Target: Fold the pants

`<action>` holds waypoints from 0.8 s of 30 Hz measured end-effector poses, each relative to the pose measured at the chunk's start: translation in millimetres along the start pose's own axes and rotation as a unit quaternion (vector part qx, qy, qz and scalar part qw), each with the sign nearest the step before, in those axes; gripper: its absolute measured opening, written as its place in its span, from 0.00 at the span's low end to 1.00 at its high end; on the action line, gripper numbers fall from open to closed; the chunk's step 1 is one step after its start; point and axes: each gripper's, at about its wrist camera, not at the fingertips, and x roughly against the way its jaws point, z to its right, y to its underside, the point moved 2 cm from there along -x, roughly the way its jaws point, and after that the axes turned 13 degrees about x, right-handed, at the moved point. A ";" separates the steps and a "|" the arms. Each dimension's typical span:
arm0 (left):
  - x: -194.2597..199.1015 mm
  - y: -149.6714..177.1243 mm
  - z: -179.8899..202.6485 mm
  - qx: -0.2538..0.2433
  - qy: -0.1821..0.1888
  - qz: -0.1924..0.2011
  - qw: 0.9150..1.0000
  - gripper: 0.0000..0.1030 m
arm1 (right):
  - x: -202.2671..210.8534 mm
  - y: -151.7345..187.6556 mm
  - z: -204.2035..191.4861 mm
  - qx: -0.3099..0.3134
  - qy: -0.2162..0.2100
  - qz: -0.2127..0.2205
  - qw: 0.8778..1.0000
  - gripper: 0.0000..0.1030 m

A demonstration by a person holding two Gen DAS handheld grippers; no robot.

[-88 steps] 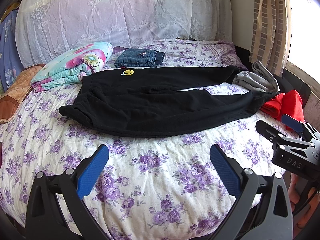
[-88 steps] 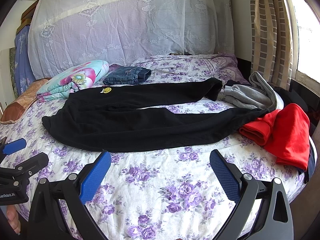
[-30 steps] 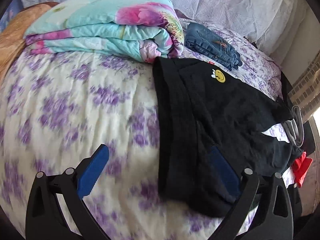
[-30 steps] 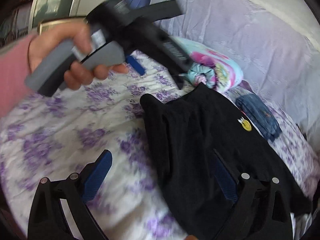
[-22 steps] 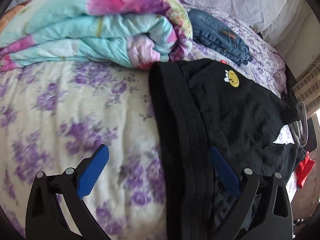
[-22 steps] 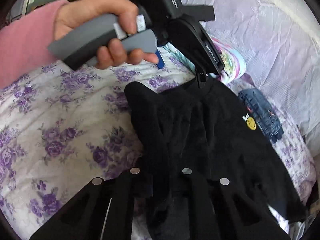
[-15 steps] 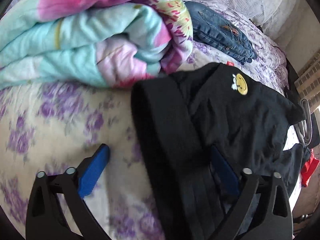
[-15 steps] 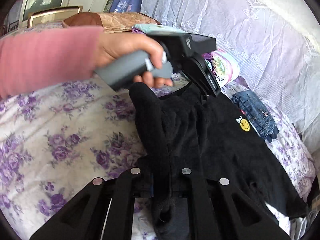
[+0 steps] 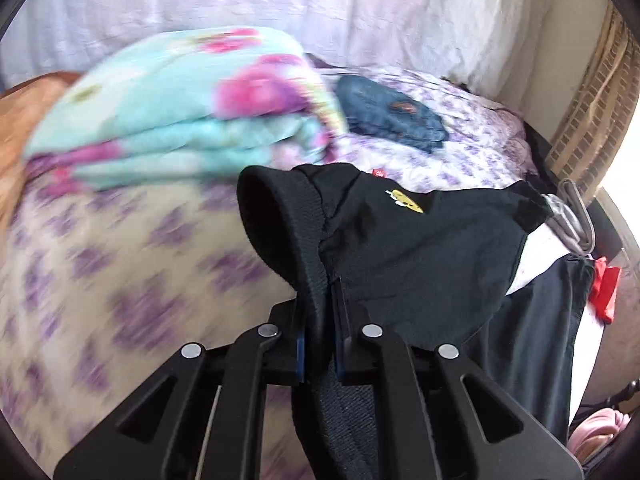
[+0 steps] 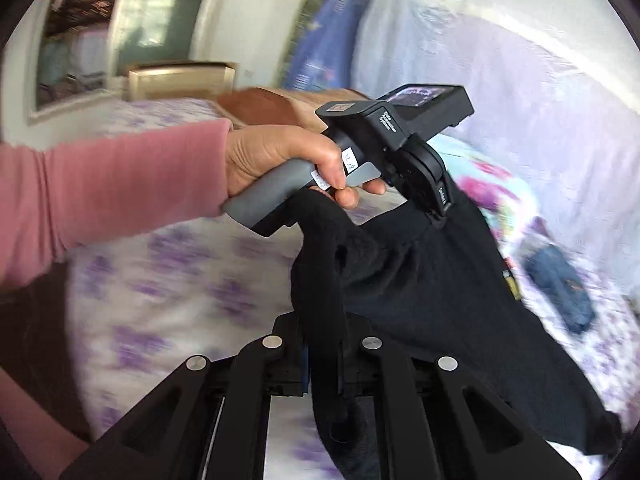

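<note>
Both grippers clamped on ribbed waistband of black pants (image 9: pixel 420 248): left gripper (image 9: pixel 320 344) just closed on far part, right gripper (image 10: pixel 322 356) on near part; waist raised off bed (image 9: pixel 120 272), legs trailing to right. Risk judged: thick, soft knit could slip from fingers if pulled w/ uneven tension, or legs drag and bunch on floral sheet → crooked fold.

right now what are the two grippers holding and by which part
Both hold the black pants by the ribbed waistband. The left gripper is shut on one stretch of it, the right gripper on another, and the waist hangs lifted between them.
</note>
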 end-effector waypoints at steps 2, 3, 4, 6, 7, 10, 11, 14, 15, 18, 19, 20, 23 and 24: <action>9.3 22.4 -25.7 0.026 -0.017 -0.010 0.999 0.10 | -4.5 -4.7 -20.3 -0.009 -0.049 0.009 0.999 0.09; 10.5 33.9 -38.3 0.038 -0.026 -0.018 0.999 0.10 | -8.0 -4.4 -25.7 -0.013 -0.065 0.010 0.998 0.12; 9.0 45.9 -50.7 0.050 -0.035 -0.029 0.998 0.17 | -15.8 -1.8 -34.0 -0.018 -0.091 0.008 0.996 0.15; 2.2 61.8 -67.6 0.063 -0.075 -0.044 0.994 0.40 | -24.7 6.2 -37.2 -0.044 -0.130 -0.003 0.991 0.58; 6.8 65.5 -75.6 0.062 -0.106 -0.035 0.992 0.53 | -23.2 11.0 -31.5 -0.065 -0.147 -0.001 0.987 0.64; 33.2 59.1 -76.7 0.053 -0.145 0.007 0.988 0.60 | 5.8 30.3 7.0 -0.141 -0.155 0.024 0.977 0.69; 45.3 53.8 -72.6 0.055 -0.147 0.024 0.987 0.66 | 15.2 38.4 18.6 -0.159 -0.142 0.027 0.977 0.75; 80.8 47.9 -48.1 0.051 -0.129 0.075 0.987 0.80 | 59.1 92.1 91.0 -0.260 -0.043 0.022 0.964 0.82; 88.0 50.2 -35.7 0.042 -0.116 0.079 0.989 0.81 | 68.5 107.2 107.0 -0.284 -0.019 0.017 0.958 0.82; 91.4 72.6 14.6 0.000 -0.044 0.050 0.998 0.87 | 109.2 191.6 180.7 -0.410 0.064 0.003 0.910 0.83; 86.7 88.0 32.5 -0.012 -0.011 0.029 0.999 0.87 | 118.4 214.8 198.7 -0.441 0.081 0.001 0.894 0.83; 80.4 99.3 44.5 -0.019 0.013 0.010 1.000 0.87 | 131.1 249.4 225.2 -0.487 0.104 0.000 0.867 0.83; 49.6 135.6 89.5 -0.027 0.101 -0.069 0.992 0.87 | 147.9 326.5 279.7 -0.572 0.136 0.003 0.809 0.83; 39.7 146.2 102.6 -0.027 0.120 -0.092 0.988 0.87 | 149.3 349.7 291.3 -0.590 0.143 0.003 0.795 0.83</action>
